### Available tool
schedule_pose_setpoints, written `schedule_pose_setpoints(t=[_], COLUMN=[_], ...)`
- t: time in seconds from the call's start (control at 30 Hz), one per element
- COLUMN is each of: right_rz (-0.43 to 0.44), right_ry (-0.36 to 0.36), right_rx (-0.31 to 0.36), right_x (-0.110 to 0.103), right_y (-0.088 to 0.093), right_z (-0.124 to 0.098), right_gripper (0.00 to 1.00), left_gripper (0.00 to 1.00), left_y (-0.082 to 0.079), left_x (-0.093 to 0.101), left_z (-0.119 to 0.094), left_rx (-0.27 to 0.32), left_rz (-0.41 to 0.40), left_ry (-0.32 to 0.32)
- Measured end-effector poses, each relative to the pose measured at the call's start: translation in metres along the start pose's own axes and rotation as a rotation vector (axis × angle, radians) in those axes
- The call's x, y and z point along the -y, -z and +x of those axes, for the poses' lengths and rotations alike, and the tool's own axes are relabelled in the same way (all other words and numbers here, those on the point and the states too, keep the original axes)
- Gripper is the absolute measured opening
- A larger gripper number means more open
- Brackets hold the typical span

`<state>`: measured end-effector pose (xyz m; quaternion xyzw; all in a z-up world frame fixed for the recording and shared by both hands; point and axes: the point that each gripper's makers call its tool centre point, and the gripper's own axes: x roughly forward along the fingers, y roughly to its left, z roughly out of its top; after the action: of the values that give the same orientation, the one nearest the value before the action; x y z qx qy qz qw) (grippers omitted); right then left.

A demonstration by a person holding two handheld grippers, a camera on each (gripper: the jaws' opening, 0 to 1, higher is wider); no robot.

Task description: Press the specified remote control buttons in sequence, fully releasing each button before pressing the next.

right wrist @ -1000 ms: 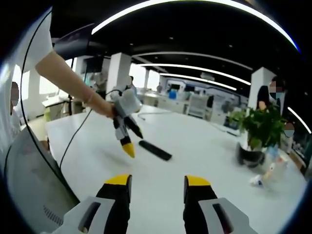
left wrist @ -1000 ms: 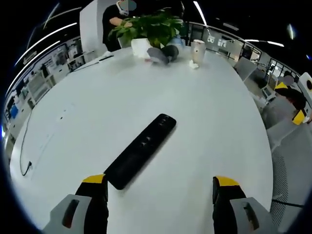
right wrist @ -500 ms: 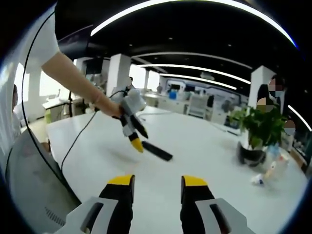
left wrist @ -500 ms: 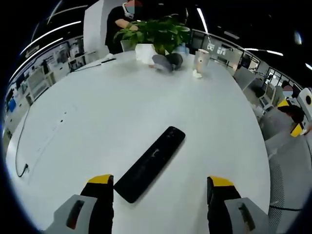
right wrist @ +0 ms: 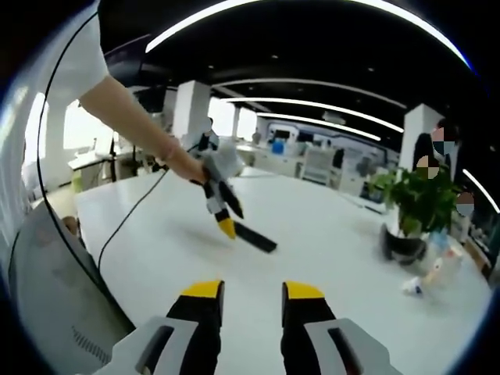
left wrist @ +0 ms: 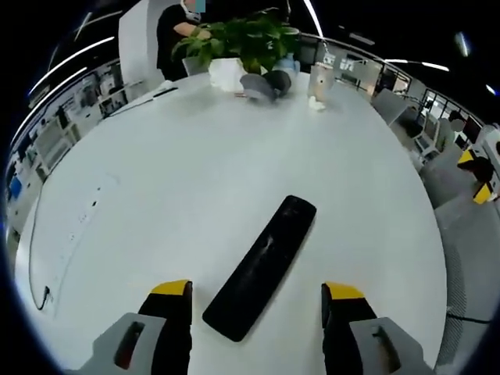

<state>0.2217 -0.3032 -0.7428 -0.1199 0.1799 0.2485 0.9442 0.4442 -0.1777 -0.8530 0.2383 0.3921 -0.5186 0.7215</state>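
A long black remote control (left wrist: 262, 268) lies flat on the white table (left wrist: 172, 172), angled from lower left to upper right. My left gripper (left wrist: 256, 291) hovers over its near end, open, with one yellow-tipped jaw on each side of the remote and neither touching it. In the right gripper view a person's hand holds that left gripper (right wrist: 223, 209) tilted down, its tip just left of the remote (right wrist: 255, 237). My right gripper (right wrist: 253, 291) hangs well back from the remote above the table, its jaws a narrow gap apart with nothing between them.
At the table's far end stand a potted plant (left wrist: 242, 43), a paper cup (left wrist: 319, 78) and a grey object (left wrist: 262, 84), with a person behind them. A thin cable (left wrist: 37, 266) runs along the left side. The table edge curves on the right. A chair back (right wrist: 47, 273) is near the right gripper.
The left gripper has moved right along the table, so the remote's near end now lies between its jaws. The right gripper's jaws have drawn a little closer together.
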Motion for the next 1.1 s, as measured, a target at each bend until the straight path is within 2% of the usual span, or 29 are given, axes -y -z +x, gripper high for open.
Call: schedule_pose_setpoints(t=[0.53,0.8,1.1], right_rz=[-0.005,-0.005,-0.016], right_ry=[-0.001,-0.006,-0.014], right_rx=[-0.014,-0.022,-0.03], right_x=[0.0,-0.001,-0.003], right_y=[0.002,0.003,0.005], right_z=[0.0,0.0,0.001], right_gripper=[0.2,0.18,0.16], left_gripper=[0.66,0.66,0.52], left_y=[-0.003,-0.006,-0.005], left_x=[-0.009,-0.009,-0.004], left_z=[0.013,0.015,0.013], left_rx=[-0.053,-0.058,-0.082], left_rz=[0.107,0.117,0.165], left_ry=[-0.008,0.022,0.049])
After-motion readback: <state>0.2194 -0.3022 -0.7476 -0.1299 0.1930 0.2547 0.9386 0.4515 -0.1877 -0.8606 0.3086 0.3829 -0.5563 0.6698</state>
